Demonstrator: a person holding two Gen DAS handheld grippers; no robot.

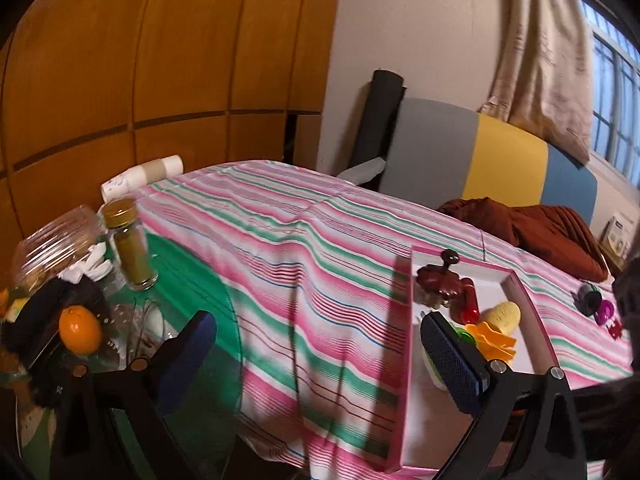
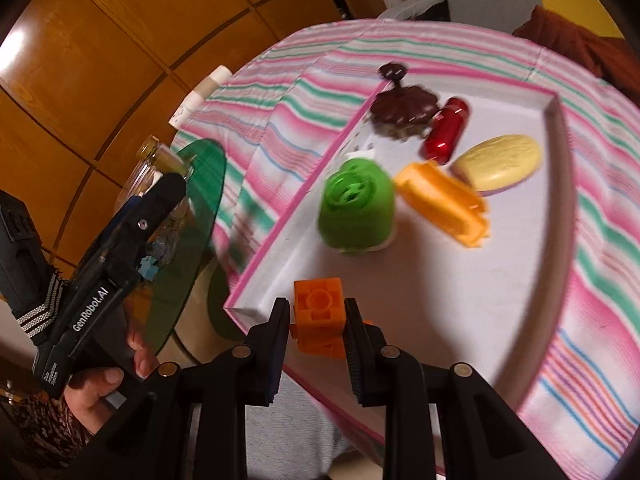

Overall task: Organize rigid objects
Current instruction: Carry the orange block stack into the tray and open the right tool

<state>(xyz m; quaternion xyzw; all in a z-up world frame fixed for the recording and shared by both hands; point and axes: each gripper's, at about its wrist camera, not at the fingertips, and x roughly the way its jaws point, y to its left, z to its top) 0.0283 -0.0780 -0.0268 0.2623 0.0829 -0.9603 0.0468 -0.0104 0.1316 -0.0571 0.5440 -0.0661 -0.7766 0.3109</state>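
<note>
Right gripper [image 2: 318, 312]: jaws pinching an orange block [image 2: 319, 308], one black finger on each side of it, held above the near corner of the box.
Left gripper [image 1: 320, 356]: jaws spread wide with nothing between them; in the right wrist view it shows at the left edge, held by a hand [image 2: 96, 384] in a patterned sleeve.
Box [image 2: 558, 120]: shallow, white inside with a pink rim, lying on the striped cloth [image 1: 280, 248].
In the box: a green toy [image 2: 356, 204] near the left wall; an orange piece [image 2: 444, 204] just beside it; a pale yellow oval [image 2: 500, 162] touching the orange piece's far end; a red capsule [image 2: 446, 130] and a brown flower-shaped piece [image 2: 404, 110] toward the far corner, touching each other.
Outside the box: a few small dark, purple and red toys [image 1: 598, 306] on the cloth to its right.
Bench [image 1: 188, 264]: round green glass top to the left, carrying a spice jar [image 1: 130, 246] with a gold lid, a ribbed glass jar [image 1: 56, 246] and an orange fruit [image 1: 80, 330].
Background: wooden panels [image 1: 160, 60], curtain [image 1: 540, 52], a brown bundle of cloth [image 1: 540, 232].
</note>
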